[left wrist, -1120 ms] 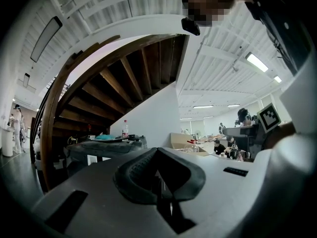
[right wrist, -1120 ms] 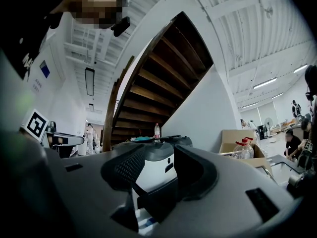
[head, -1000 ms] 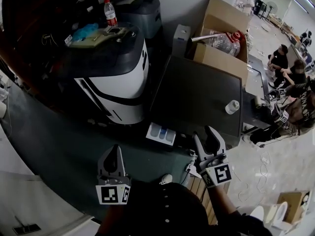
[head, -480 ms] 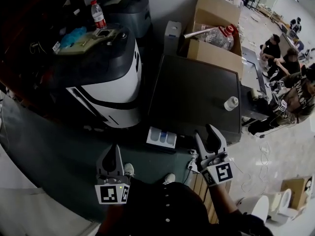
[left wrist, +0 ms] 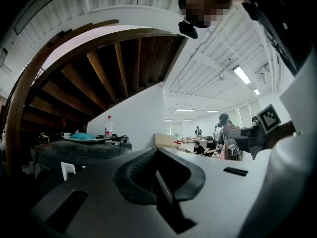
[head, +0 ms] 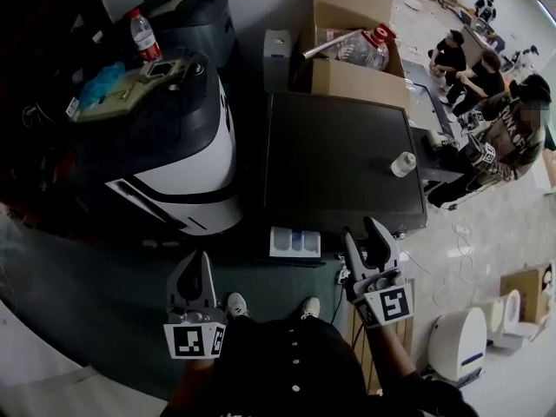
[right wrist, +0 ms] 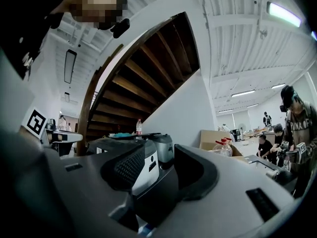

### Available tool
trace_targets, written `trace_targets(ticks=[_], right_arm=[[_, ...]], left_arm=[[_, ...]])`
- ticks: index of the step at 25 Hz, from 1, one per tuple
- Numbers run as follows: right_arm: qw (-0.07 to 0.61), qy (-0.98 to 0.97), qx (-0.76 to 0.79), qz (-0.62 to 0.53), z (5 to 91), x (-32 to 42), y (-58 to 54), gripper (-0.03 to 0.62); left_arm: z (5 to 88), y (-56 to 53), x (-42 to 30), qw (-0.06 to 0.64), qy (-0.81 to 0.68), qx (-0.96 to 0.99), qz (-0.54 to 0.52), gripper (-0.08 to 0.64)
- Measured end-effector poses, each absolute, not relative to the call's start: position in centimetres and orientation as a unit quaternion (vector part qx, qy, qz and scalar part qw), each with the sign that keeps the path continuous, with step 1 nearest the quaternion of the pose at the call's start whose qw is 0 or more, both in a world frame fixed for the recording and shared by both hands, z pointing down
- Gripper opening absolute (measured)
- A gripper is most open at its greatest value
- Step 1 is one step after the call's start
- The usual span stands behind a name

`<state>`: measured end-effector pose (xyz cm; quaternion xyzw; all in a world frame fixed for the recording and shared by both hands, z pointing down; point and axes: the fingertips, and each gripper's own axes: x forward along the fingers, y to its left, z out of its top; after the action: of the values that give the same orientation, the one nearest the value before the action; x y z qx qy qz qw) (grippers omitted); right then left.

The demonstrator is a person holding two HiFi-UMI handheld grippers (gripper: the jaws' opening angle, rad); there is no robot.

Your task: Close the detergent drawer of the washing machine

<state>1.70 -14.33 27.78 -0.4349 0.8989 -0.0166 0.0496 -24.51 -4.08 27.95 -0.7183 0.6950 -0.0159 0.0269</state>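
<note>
The washing machine [head: 339, 159] is a dark grey box seen from above in the head view. Its detergent drawer [head: 295, 242] sticks out of the front, white with blue compartments. My right gripper [head: 369, 237] is just to the right of the drawer, level with the machine's front edge and apart from it. Its jaws are open with nothing between them. In the right gripper view the gap of the right gripper [right wrist: 166, 170] frames the machines ahead. My left gripper [head: 197, 278] is well to the left of the drawer over the dark floor, and the left gripper [left wrist: 157, 175] has its pads together, holding nothing.
A white-and-black appliance [head: 174, 146] stands left of the washer, with a water bottle [head: 141, 35] behind it. A small white jar [head: 402, 164] sits on the washer's top. Behind are a cardboard box [head: 352, 81] and a clear jug [head: 358, 49]. People [head: 508, 137] are at the right.
The head view has swung, so the washer now sits squarer in the picture. Both grippers have shifted slightly toward the machine's front. The drawer is still out and the jaws are unchanged.
</note>
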Motion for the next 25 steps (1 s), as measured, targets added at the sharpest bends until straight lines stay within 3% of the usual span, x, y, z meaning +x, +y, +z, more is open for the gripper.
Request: trace_targets(ticks=[11,25], right_arm=[[0.020,0.879,-0.475,-0.028,31.4,0.4,-12.0,0.183],[-0.064,0.862,-0.492,-0.100,43.3,-1.3,-10.1,0.193]], left_arm=[[30.2,-4.4,-26.0,0.004,0.657,-0.753,-0.036,0.015],[34.0,-4.9,-23.7,-0.039,0.609,-0.788,-0.078,0.015]])
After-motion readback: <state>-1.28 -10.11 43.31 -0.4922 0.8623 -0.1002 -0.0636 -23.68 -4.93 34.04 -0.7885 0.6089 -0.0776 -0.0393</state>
